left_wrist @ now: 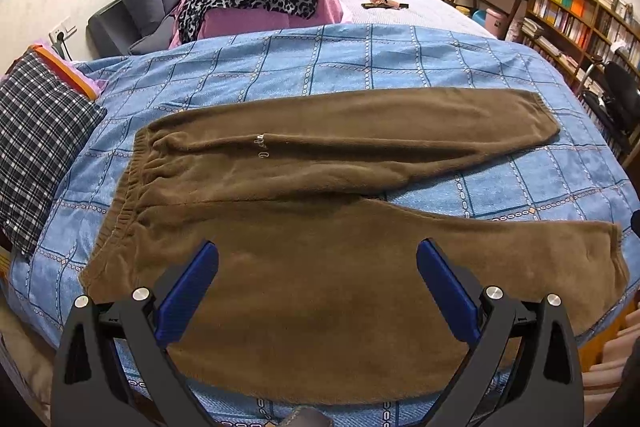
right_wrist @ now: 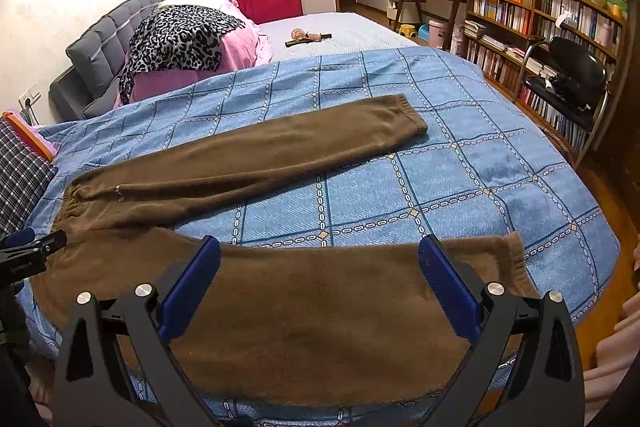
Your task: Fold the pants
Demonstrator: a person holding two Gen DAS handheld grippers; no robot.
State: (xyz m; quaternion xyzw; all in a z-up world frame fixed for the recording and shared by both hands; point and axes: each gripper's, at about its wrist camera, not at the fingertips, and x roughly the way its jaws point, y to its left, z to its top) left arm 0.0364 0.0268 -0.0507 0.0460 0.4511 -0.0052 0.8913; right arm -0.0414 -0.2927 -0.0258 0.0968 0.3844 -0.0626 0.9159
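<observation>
**Fold pants: material handling and gripper status before first grasp**

The pants (left_wrist: 320,219) are lying flat on the blue blanket (left_wrist: 400,55), directly ahead of and beneath both grippers. The waistband is pointing left of the grippers, and the two legs are spreading apart toward the right. The near leg is running under the fingers; the far leg is lying ahead of them, with bare blanket showing between the two legs on the right.

Handling, as judged: the fabric is looking like thick, plush fleece. It is probably soft, limp and fairly light, not slippery and not fragile. It is likely to sag and bunch when lifted, so pinching at firm edges is advisable: the elastic waistband corner on the left and the gathered cuff on the right.

The left gripper (left_wrist: 318,255) is hovering over the near leg with its jaws wide apart, holding nothing. The right gripper (right_wrist: 320,251) is likewise standing fully spread and empty above the near leg, toward the cuff. Contact with the fabric cannot be determined in either view.
</observation>
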